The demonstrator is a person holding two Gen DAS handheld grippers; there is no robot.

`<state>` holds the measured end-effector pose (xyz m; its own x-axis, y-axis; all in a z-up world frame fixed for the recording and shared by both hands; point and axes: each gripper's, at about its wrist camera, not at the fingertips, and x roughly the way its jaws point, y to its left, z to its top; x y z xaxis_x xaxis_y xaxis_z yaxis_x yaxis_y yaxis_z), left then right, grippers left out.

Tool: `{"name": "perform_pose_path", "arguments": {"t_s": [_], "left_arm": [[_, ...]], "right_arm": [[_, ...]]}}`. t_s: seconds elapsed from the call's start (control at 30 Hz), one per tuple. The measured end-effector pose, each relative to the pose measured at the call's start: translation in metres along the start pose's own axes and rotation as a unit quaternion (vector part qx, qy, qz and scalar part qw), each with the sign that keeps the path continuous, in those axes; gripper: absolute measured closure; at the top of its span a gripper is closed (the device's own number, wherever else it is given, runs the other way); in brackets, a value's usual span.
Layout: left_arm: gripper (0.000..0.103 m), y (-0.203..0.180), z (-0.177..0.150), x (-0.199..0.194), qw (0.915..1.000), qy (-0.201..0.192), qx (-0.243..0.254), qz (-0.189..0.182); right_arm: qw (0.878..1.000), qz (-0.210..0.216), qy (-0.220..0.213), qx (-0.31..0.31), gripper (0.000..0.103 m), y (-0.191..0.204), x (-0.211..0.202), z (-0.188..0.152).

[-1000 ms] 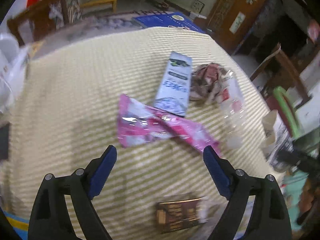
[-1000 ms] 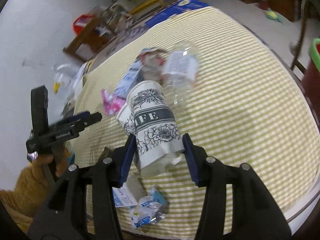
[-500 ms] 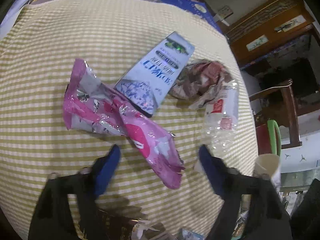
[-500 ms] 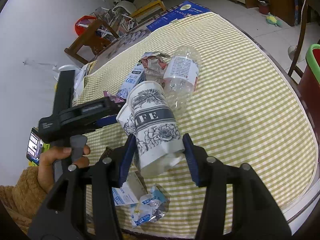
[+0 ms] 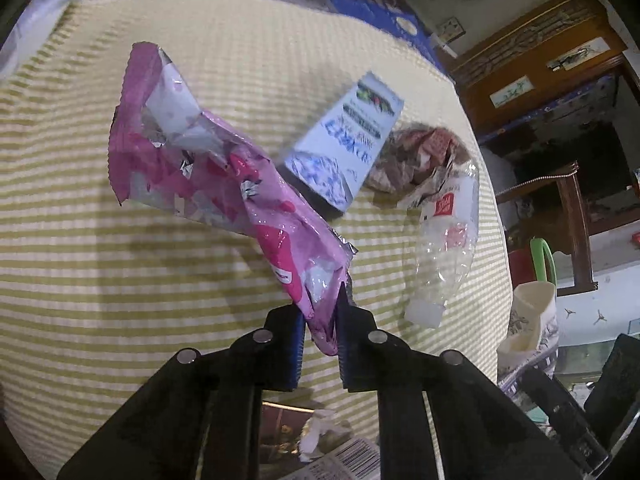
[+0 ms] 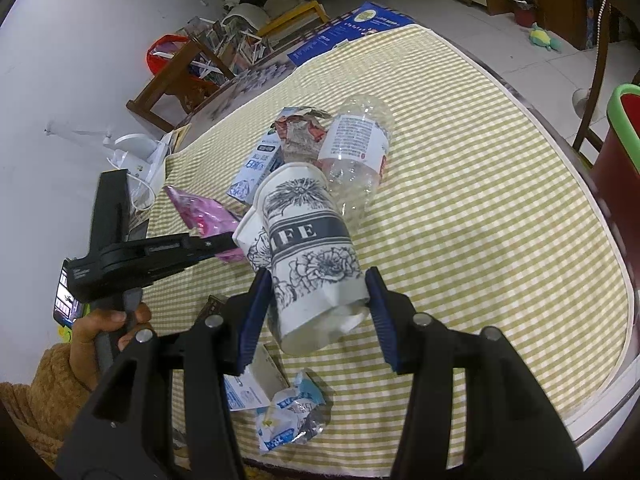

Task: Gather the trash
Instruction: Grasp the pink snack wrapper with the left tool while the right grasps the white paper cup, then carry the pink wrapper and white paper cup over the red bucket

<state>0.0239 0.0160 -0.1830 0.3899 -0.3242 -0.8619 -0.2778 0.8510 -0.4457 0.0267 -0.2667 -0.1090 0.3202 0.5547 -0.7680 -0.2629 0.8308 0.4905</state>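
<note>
The left gripper is seen clamped on the near end of a pink wrapper, its blue pads closed tight on the foil. The rest of the wrapper is spread out beyond the fingers, over the checked tablecloth; whether its far end rests on the cloth cannot be told.

The right gripper is clamped across the base end of stacked paper cups, one pad on each side. The cups are held tilted, mouths pointing away.

With the wrapper taken as landmark: a blue-and-white carton lies just beyond it on the right. A ball of crumpled paper lies to the right of the carton, touching it. A crushed clear bottle lies right of the wrapper, apart from it, cap end toward the camera.

In the right wrist view, a hand in a tan fleece sleeve is seen on the left gripper's handle. Small crumpled blue-and-white packets lie on the cloth below the cups, near the table edge.
</note>
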Motion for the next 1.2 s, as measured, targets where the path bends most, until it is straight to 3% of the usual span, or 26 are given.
{"name": "perform_pose_path", "arguments": {"t_s": [0.13, 0.27, 0.57, 0.77, 1.2], "left_arm": [[0.092, -0.004, 0.005, -0.021, 0.9989, -0.035, 0.025, 0.02], [0.092, -0.03, 0.005, -0.038, 0.9927, -0.073, 0.085, 0.045], [0.092, -0.079, 0.001, -0.062, 0.982, -0.106, 0.155, 0.023], [0.091, -0.087, 0.0, -0.073, 0.9771, -0.128, 0.168, 0.028], [0.091, -0.111, -0.007, -0.073, 0.9741, -0.127, 0.186, 0.015]], "right_arm": [[1.0, 0.002, -0.003, -0.001, 0.056, 0.001, 0.001, 0.001], [1.0, 0.001, -0.011, 0.0, 0.056, 0.0, 0.001, 0.003], [0.998, -0.016, -0.051, -0.028, 0.056, 0.014, -0.014, 0.014], [0.997, -0.025, -0.07, -0.026, 0.056, 0.009, -0.023, 0.017], [0.996, -0.033, -0.082, -0.014, 0.056, -0.006, -0.034, 0.016]]}}
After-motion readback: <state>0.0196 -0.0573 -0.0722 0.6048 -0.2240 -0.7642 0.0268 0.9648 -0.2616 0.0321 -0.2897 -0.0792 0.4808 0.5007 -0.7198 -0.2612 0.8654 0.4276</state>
